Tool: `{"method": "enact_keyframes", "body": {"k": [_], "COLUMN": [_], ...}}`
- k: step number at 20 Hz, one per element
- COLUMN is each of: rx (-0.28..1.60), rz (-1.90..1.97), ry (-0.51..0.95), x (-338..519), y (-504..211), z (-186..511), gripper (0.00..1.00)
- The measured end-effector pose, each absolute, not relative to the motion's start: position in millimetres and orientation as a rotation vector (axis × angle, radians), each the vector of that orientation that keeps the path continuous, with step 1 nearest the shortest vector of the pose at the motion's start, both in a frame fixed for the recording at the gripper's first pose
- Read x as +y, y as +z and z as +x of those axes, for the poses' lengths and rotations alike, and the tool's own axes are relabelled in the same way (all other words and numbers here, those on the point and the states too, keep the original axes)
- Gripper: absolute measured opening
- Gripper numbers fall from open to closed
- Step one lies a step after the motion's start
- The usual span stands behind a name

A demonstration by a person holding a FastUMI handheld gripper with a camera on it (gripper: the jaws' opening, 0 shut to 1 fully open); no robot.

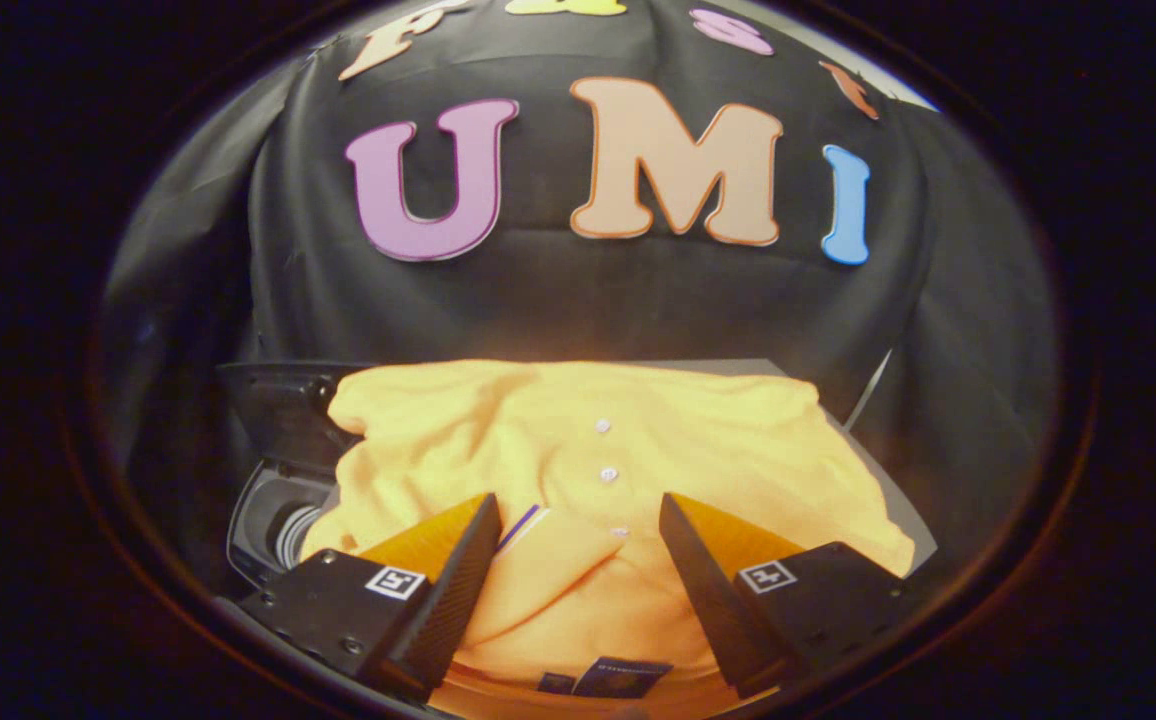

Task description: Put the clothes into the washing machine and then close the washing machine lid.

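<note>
A yellow polo shirt (718,440) lies spread out on a grey surface, its white buttons running in a line just ahead of my fingers. My gripper (578,505) stands open right over the shirt, with the collar (548,565) and a dark neck label (621,676) lying in the gap between the fingers. Neither finger presses on the cloth. To the left of the shirt is the washing machine's round opening (273,520), with its dark lid (278,400) standing raised behind it. The shirt's left edge hangs over part of the opening.
A strip of the grey surface (903,500) shows past the shirt's right side. The black cloth wall (578,300) rises close behind the shirt and the machine.
</note>
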State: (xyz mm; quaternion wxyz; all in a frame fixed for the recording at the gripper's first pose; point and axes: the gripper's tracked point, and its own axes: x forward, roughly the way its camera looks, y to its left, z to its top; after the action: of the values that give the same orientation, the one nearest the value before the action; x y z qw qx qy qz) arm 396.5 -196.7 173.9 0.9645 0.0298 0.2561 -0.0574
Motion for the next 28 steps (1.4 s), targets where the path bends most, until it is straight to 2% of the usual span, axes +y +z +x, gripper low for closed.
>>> {"method": "enact_keyframes", "body": {"k": [5, 8, 11, 16, 28], "rx": [0.509, 0.468, 0.403, 0.348, 0.409], "rz": [0.058, 0.093, 0.096, 0.111, 0.084], "ry": [-0.137, -0.135, -0.116, -0.023, 0.245], "x": [-205.7, -198.0, -188.6, -126.4, 47.2], "y": [181.3, 185.0, 216.5, 260.1, 235.9], "z": [397.9, 400.5, 401.8, 406.2, 440.5], "gripper": [0.16, 0.06, 0.05, 0.04, 0.04]}}
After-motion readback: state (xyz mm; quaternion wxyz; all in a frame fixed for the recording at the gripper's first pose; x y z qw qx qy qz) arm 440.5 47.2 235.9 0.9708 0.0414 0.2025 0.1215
